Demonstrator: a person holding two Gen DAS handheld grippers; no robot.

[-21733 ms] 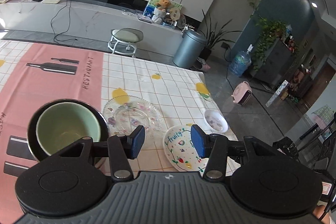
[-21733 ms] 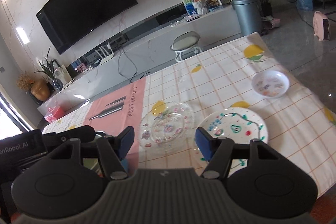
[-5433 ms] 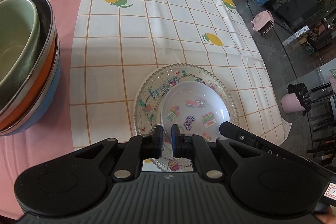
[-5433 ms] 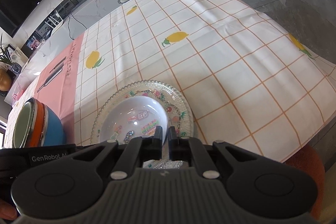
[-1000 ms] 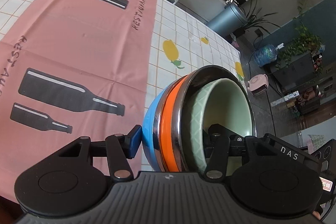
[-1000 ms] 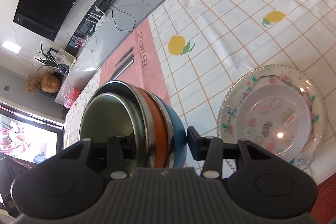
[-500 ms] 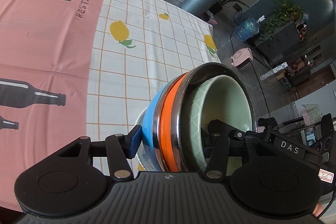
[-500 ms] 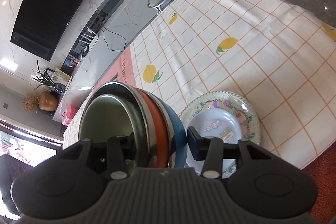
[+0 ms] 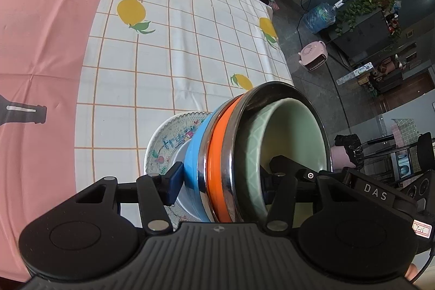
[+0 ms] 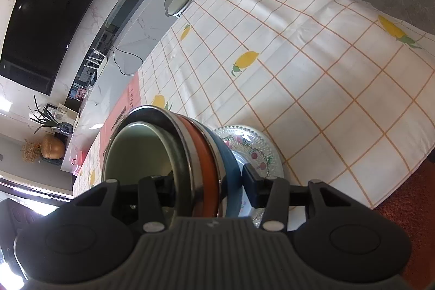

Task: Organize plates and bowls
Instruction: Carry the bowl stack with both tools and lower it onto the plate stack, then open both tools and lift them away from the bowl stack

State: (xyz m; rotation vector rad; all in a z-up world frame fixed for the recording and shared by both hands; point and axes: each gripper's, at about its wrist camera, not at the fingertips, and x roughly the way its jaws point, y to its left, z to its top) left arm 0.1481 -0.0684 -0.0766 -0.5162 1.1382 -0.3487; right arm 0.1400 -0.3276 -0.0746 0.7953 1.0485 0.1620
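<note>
Currently both grippers — left (image 9: 220, 182), right (image 10: 208, 188) — clamp the nested bowl stack (image 9: 244, 159) by opposite rims; heavy, slick, ceramic inside — keep it level.

I see the counter (image 9: 168, 50) with its lemon cloth (image 10: 312, 50), and a glass plate (image 9: 163, 143) sits on it.

Blue, orange, steel, green bowls (image 9: 231, 154); floral plate (image 9: 165, 143); lemon-checked, pink tablecloth (image 9: 168, 58).
</note>
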